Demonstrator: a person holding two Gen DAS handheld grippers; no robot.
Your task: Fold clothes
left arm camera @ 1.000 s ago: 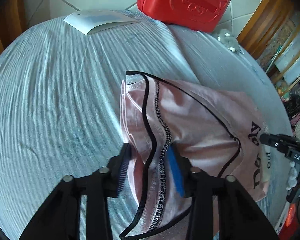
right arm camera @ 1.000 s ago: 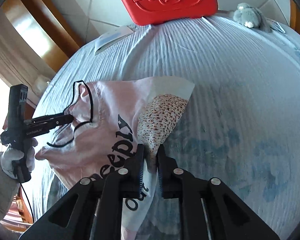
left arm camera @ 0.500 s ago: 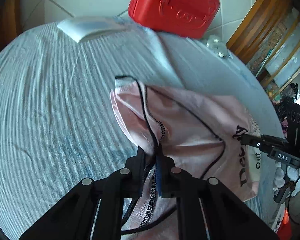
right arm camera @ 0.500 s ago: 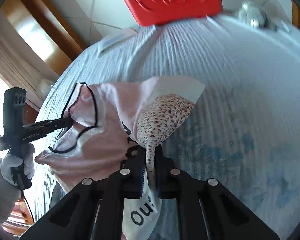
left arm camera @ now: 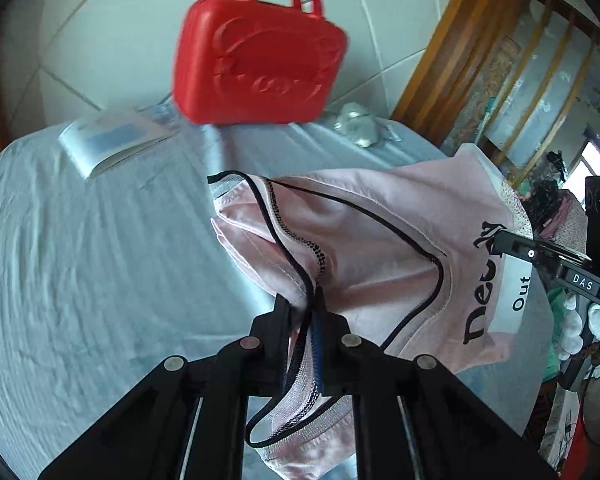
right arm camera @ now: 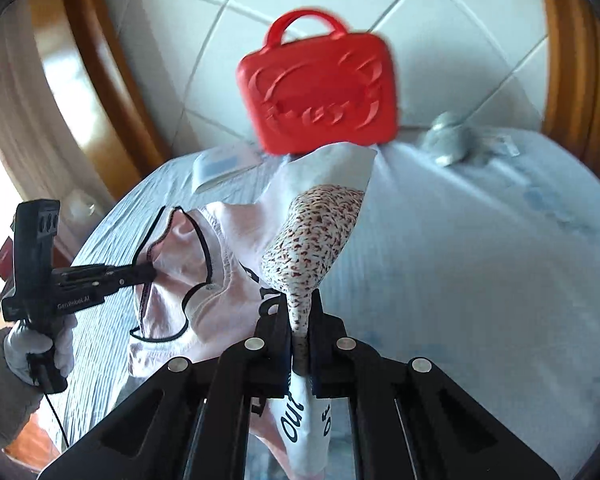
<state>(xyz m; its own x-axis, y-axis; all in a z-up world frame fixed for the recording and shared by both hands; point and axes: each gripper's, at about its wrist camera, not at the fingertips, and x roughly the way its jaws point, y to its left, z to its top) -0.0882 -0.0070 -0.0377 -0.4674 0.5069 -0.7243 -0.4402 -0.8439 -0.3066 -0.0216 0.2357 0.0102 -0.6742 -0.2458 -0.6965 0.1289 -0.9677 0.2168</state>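
A pink top point(left arm camera: 372, 240) with black trim and black lettering hangs between my two grippers above the light blue sheet point(left arm camera: 80, 260). My left gripper point(left arm camera: 304, 304) is shut on its black-trimmed neckline edge. My right gripper point(right arm camera: 300, 312) is shut on its speckled printed part point(right arm camera: 312, 232). The right gripper also shows at the right of the left wrist view point(left arm camera: 500, 242), and the left gripper at the left of the right wrist view point(right arm camera: 150, 272). The garment is lifted and bunched, with its lower part drooping below the fingers.
A red plastic case point(left arm camera: 260, 60) stands at the far edge of the bed against the tiled wall. A white booklet point(left arm camera: 112, 140) lies to its left and a small grey plush toy point(left arm camera: 356, 128) to its right. Wooden furniture point(left arm camera: 460, 60) stands at the right.
My left gripper has closed on the neckline edge. Both grippers have risen and lifted the top off the sheet, and the red case now sits lower in both views.
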